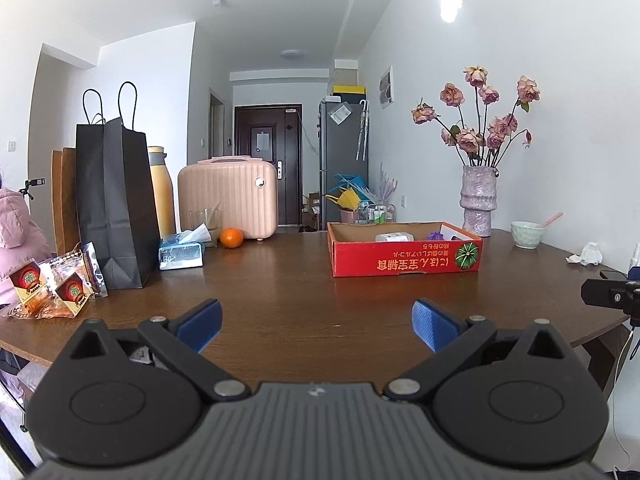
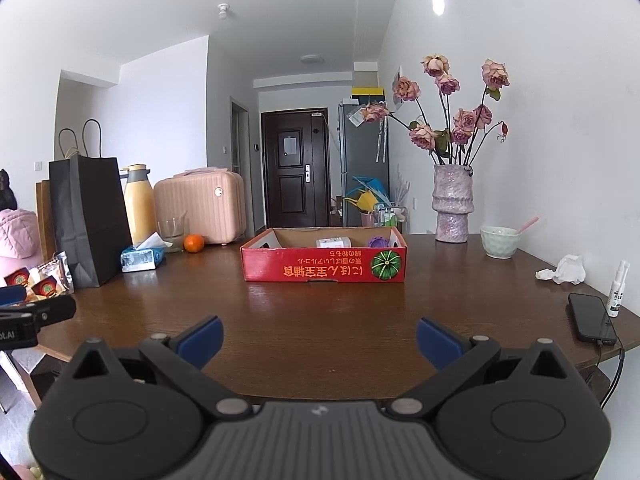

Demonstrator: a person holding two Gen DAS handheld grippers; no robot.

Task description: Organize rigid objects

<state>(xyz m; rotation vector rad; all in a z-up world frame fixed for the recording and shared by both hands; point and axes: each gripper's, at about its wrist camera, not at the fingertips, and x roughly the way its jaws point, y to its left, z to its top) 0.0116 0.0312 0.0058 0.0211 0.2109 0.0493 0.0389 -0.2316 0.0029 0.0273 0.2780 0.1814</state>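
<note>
A shallow red cardboard box (image 1: 404,258) stands on the brown table (image 1: 280,292), far from both grippers; it also shows in the right wrist view (image 2: 324,270). Inside lie a white object (image 1: 394,237) and a purple object (image 1: 436,235); the right wrist view shows the white one (image 2: 334,243) and the purple one (image 2: 378,242). My left gripper (image 1: 316,326) is open and empty above the near table edge. My right gripper (image 2: 318,342) is open and empty too. Part of the right gripper shows at the left view's right edge (image 1: 608,294).
At the left stand a black paper bag (image 1: 114,200), a yellow bottle (image 1: 162,192), a pink case (image 1: 228,196), a glass (image 1: 205,222), a tissue pack (image 1: 180,254), an orange (image 1: 232,238) and snack packets (image 1: 52,284). At the right are a flower vase (image 2: 452,204), a bowl (image 2: 500,242), a crumpled tissue (image 2: 564,270), a spray bottle (image 2: 618,290) and a phone (image 2: 592,318).
</note>
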